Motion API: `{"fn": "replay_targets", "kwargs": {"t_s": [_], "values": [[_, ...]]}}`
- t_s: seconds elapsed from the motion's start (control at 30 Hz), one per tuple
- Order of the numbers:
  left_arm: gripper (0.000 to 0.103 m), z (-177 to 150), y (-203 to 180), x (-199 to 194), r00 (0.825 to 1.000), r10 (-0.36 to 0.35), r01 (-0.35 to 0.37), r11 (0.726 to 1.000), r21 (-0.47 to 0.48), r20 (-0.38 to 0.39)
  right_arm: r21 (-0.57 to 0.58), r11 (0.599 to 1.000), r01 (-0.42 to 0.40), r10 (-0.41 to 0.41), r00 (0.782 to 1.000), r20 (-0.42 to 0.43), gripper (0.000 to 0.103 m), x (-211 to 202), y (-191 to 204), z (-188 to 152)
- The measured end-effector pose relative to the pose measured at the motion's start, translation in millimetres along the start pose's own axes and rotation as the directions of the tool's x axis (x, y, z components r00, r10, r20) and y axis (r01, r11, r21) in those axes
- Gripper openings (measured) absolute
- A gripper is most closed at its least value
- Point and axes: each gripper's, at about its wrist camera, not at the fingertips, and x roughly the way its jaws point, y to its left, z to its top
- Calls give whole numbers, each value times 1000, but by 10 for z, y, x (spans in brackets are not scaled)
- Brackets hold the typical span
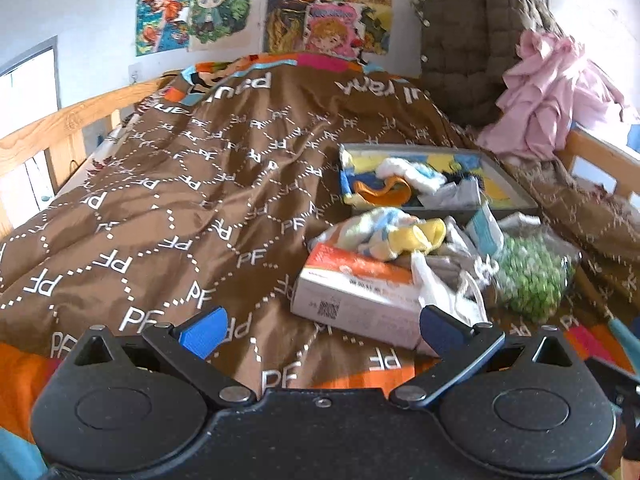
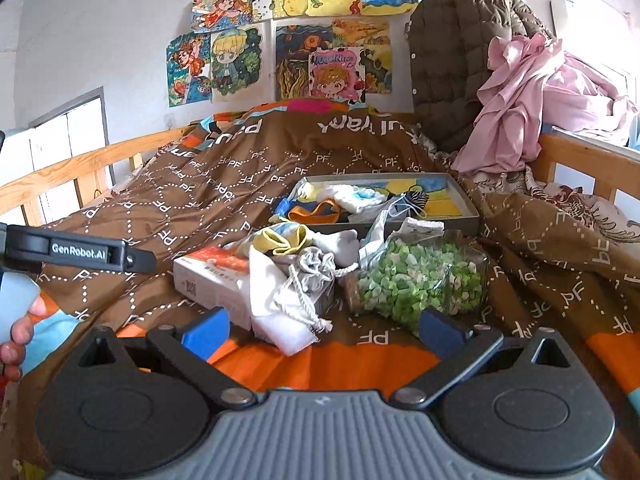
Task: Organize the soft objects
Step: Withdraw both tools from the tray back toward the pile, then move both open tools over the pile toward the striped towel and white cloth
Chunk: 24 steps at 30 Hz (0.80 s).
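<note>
I find both units idle over the bed (image 2: 168, 184), so I judge the sorting step to be between picks: some soft items already lie in the grey tray (image 2: 466, 216), others wait outside it. The left hand-held gripper (image 1: 320, 330) stands wide, nothing between its blue pads, with the orange-and-white carton (image 1: 352, 284) just ahead and to its right. The right hand-held gripper (image 2: 322, 330) is likewise wide and empty; directly ahead of it lies the grey drawstring pouch (image 2: 312, 276), resting against the carton (image 2: 212, 272), with the jar of green pieces (image 2: 416, 284) just ahead on its right. Beyond the pouch sit the loose socks (image 2: 288, 240), yellow-trimmed and white, close before the tray's near wall. The tray holds further cloth items, orange, white and blue; I cannot tell each apart. A hand (image 2: 18, 328) on the left unit's grip shows at the left margin of the right wrist view. In my judgement the next move calls for advancing one gripper onto the pouch or the socks, closing on cloth only, clear of carton and jar, then carrying forward over the tray wall. Risk noted: the pouch cord may snag the jar's cork.
</note>
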Motion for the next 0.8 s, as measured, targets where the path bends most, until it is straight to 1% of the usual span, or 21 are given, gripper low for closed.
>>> {"fn": "replay_targets", "kwargs": {"t_s": [0.37, 0.57, 0.7, 0.8], "values": [[102, -106, -93, 118, 997, -57, 58, 998, 27, -60, -27, 999, -32, 31, 999, -31, 103, 94, 24, -35], [102, -167, -174, 228, 992, -73, 77, 996, 41, -101, -31, 999, 8, -10, 999, -37, 103, 163, -91, -12], [102, -181, -211, 264, 988, -81, 85, 996, 28, -133, 0, 1000, 13, -13, 999, -47, 103, 200, -199, -6], [102, -151, -250, 244, 985, -94, 99, 995, 28, -143, 12, 1000, 17, -17, 999, -36, 103, 174, -247, 18]]}}
